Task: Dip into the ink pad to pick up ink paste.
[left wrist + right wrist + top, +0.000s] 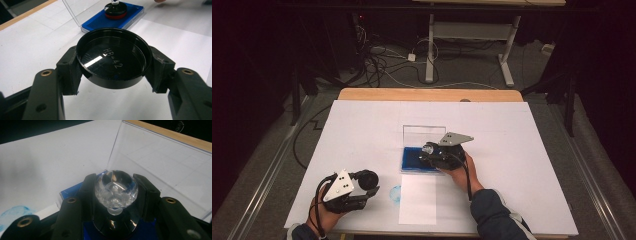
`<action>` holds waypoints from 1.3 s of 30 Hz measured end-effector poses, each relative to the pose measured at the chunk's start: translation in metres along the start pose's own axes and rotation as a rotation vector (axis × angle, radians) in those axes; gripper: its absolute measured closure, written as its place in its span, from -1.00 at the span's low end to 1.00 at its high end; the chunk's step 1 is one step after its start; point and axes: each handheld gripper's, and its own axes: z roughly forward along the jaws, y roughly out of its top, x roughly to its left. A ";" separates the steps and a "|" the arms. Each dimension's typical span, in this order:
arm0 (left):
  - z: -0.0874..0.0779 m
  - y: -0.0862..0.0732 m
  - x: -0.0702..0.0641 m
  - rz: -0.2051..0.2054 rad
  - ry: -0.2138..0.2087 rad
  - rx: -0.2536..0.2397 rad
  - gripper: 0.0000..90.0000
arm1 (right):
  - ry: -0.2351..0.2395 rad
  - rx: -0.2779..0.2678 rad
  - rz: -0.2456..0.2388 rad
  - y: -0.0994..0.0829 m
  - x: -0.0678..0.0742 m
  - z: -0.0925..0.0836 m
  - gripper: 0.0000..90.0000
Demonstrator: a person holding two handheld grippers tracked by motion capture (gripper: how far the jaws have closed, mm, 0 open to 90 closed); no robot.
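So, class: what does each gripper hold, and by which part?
The left gripper clamps a round black cap by opposite sides of its rim. The right gripper grips the stamp's clear knob on both sides, over the blue ink pad.

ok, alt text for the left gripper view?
The left hand-held gripper is shut on a round black cap, marked HB-42 inside, above white paper. Behind it a stamp with a red ring sits on a blue ink pad whose clear lid stands open.

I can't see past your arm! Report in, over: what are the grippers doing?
Left gripper shut on round black cap, off the table. Right gripper shut on clear faceted knob of black stamp, on blue ink pad. Nothing in the way.
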 end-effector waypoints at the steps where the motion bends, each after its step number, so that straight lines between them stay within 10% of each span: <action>1: 0.000 0.000 0.000 -0.001 -0.001 -0.001 -0.20 | -0.001 0.001 -0.003 0.000 0.000 0.000 0.26; 39: 0.000 0.002 0.000 0.002 0.006 -0.010 -0.20 | -0.036 -0.025 -0.031 0.003 0.003 -0.012 0.26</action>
